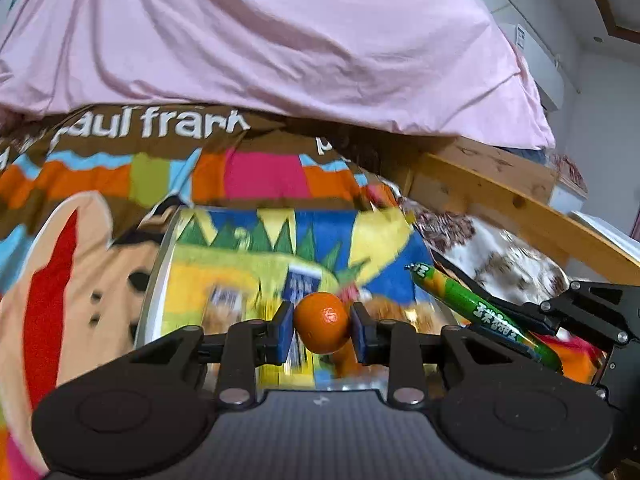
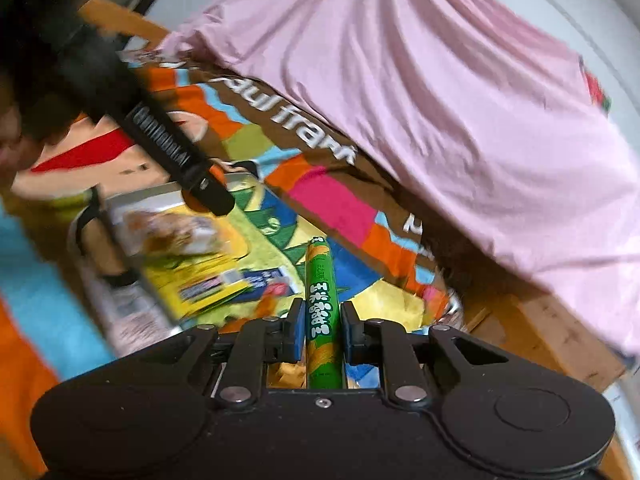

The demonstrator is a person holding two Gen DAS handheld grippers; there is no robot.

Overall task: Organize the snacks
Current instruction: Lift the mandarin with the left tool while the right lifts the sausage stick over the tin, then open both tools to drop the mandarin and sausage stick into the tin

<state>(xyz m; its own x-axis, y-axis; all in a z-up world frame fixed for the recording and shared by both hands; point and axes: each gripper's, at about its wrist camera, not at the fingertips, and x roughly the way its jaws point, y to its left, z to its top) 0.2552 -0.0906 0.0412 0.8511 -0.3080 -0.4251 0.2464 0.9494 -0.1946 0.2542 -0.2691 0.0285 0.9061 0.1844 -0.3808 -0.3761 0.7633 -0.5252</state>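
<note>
My left gripper is shut on a small orange tangerine and holds it above a metal tray that carries a bright yellow and blue snack bag. My right gripper is shut on a green sausage stick that points forward between the pads. The same stick and the right gripper's black body show at the right of the left wrist view. In the right wrist view the tray and the snack bag lie below and to the left.
The tray rests on a colourful "paul frank" blanket. A pink cover is bunched behind it. A wooden bed frame runs along the right. The left gripper's black handle crosses the upper left of the right wrist view.
</note>
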